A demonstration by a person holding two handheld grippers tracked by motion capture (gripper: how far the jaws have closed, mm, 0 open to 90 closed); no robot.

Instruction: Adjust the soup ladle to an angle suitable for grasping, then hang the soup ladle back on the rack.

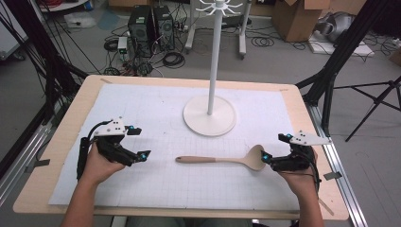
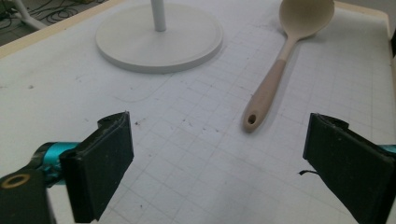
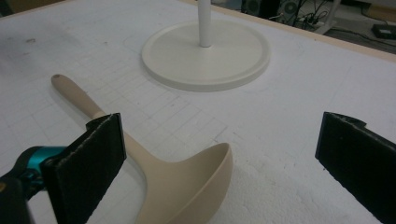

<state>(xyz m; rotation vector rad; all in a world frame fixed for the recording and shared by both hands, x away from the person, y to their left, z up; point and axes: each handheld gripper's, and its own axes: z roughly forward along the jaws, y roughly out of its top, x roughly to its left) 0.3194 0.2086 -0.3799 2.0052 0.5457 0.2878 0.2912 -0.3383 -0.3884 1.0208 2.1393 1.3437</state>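
Observation:
A beige ladle (image 1: 222,160) lies flat on the white gridded mat, handle pointing left, bowl at the right. My left gripper (image 1: 138,143) rests at the mat's left, jaws wide open and empty, a short way from the handle's end (image 2: 252,120). Held by the right hand, my right gripper (image 1: 276,147) is open just beside the ladle's bowl (image 3: 187,186), which lies between its jaws and close to the left jaw without being pressed. A white rack with a round base (image 1: 209,115) and a tall pole stands behind the ladle.
The wooden table (image 1: 61,137) carries the white mat (image 1: 156,109). The rack's base (image 2: 159,37) sits beyond both grippers. Black frame posts flank the table, and computers, cables and cardboard boxes lie on the floor behind it.

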